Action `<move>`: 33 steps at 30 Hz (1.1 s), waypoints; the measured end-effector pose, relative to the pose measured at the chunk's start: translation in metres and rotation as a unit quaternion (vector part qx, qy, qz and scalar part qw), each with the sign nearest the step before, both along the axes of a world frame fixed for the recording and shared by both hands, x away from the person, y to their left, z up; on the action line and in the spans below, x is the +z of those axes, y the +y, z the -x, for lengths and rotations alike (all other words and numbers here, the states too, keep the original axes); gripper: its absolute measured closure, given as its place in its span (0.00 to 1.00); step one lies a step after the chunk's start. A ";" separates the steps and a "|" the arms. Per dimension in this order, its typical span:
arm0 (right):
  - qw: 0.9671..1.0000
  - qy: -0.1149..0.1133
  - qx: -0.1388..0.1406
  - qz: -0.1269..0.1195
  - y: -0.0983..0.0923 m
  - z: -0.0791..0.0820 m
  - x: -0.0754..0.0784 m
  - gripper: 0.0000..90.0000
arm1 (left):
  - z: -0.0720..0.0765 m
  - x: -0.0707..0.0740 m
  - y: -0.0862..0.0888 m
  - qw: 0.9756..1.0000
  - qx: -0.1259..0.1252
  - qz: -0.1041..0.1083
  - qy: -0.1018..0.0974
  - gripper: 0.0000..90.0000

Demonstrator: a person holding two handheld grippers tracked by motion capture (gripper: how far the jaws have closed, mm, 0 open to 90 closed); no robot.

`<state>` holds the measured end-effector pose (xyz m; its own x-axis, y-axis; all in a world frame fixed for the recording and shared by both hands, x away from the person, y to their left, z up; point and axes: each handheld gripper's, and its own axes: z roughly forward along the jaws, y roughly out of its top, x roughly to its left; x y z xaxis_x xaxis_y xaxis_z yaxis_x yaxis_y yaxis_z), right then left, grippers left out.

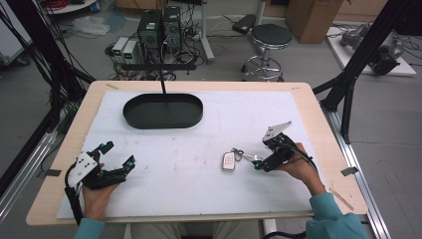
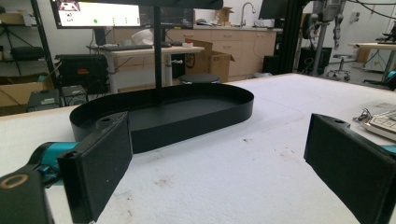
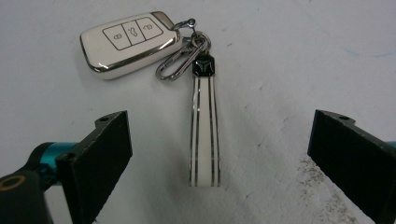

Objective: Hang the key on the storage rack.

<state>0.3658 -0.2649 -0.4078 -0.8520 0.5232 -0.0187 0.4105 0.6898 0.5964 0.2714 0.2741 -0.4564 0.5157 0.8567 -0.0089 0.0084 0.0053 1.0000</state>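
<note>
A white car key fob (image 1: 228, 161) (image 3: 130, 43) lies on the white mat with a metal clip and a white strap (image 3: 204, 135) attached. The strap runs back between the jaws of my right gripper (image 1: 259, 164) (image 3: 219, 158), which stands open just right of the fob, touching nothing. At the near left of the table, my left gripper (image 1: 118, 155) (image 2: 224, 163) is open and holds nothing. It faces the black oval tray (image 1: 163, 111) (image 2: 196, 114) at the back of the mat. The fob (image 2: 383, 122) also shows at the right edge of the left gripper view.
A thin black post (image 1: 163, 85) (image 2: 158, 56) rises at the tray's far side. The white mat (image 1: 199, 189) covers most of the wooden table (image 1: 318, 124). Beyond the table stand a stool (image 1: 270, 37), computer cases (image 1: 159, 27) and cables on the floor.
</note>
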 end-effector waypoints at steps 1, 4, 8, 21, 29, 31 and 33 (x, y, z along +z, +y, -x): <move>1.000 0.005 0.000 0.001 0.000 0.000 -0.001 0.07 | 0.000 0.000 0.000 1.000 0.000 -0.001 0.001 0.09; 1.000 0.019 0.003 0.012 0.001 -0.001 -0.003 0.17 | 0.000 0.000 0.000 1.000 -0.001 -0.001 0.002 0.09; 0.999 0.026 0.006 0.018 0.002 -0.001 -0.004 0.20 | 0.000 0.000 0.000 1.000 -0.003 -0.001 0.005 0.09; 0.998 0.049 0.012 0.047 0.003 -0.004 -0.007 0.49 | -0.001 0.000 0.000 1.000 0.001 0.004 0.008 0.09; 0.997 0.055 0.016 0.055 0.005 -0.005 -0.008 0.59 | -0.001 0.000 0.000 1.000 0.001 0.003 0.009 0.09; 0.997 0.049 0.018 0.057 0.006 -0.004 -0.007 0.65 | -0.001 0.000 0.001 1.000 0.002 0.003 0.009 0.09; 0.997 0.053 0.019 0.055 0.006 -0.004 -0.007 0.66 | -0.001 0.000 0.001 1.000 0.001 0.003 0.009 0.09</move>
